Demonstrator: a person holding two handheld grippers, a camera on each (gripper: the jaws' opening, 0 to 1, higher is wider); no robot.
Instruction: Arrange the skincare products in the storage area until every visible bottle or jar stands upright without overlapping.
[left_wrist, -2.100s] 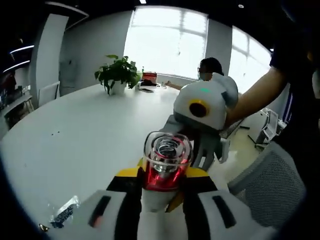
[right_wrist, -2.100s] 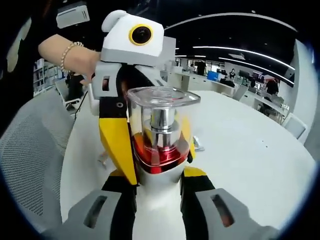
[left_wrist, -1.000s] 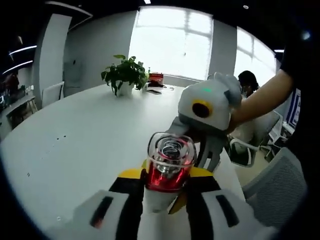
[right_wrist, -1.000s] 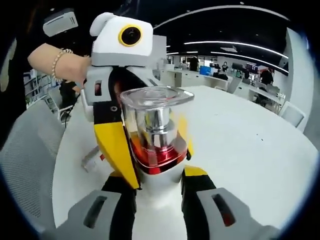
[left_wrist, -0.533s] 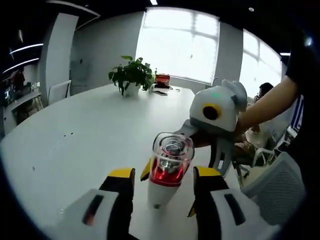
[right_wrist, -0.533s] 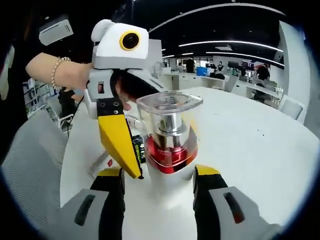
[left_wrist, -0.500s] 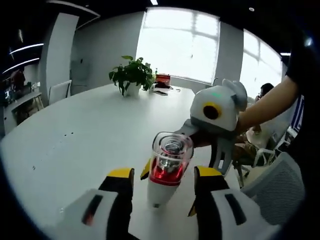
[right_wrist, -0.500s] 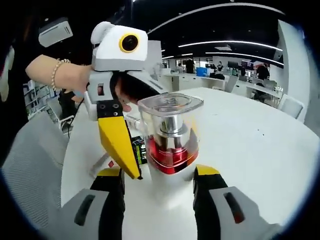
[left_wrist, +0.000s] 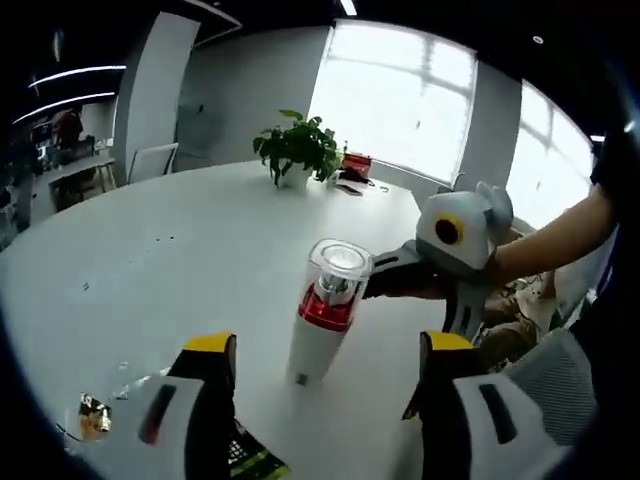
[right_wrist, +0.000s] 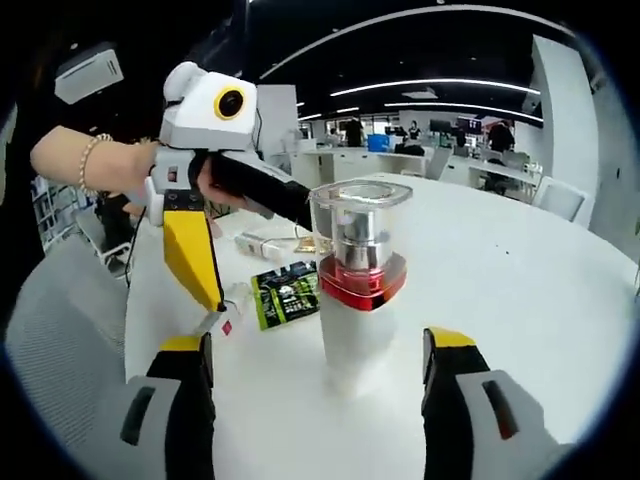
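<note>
Daylight pours through the large windows (left_wrist: 400, 95) at the back of the left gripper view, which are blown out to near white, so the room there is bright and the white table (left_wrist: 150, 270) reads pale and even. The bottle (left_wrist: 325, 320) casts only a faint, soft shadow at its base. In the right gripper view the light comes from long ceiling strips (right_wrist: 440, 85) against a dark ceiling; the clear cap of the bottle catches small highlights. Both views bend strongly toward their edges, curving straight lines, and the near gripper parts at the bottom look slightly soft.
</note>
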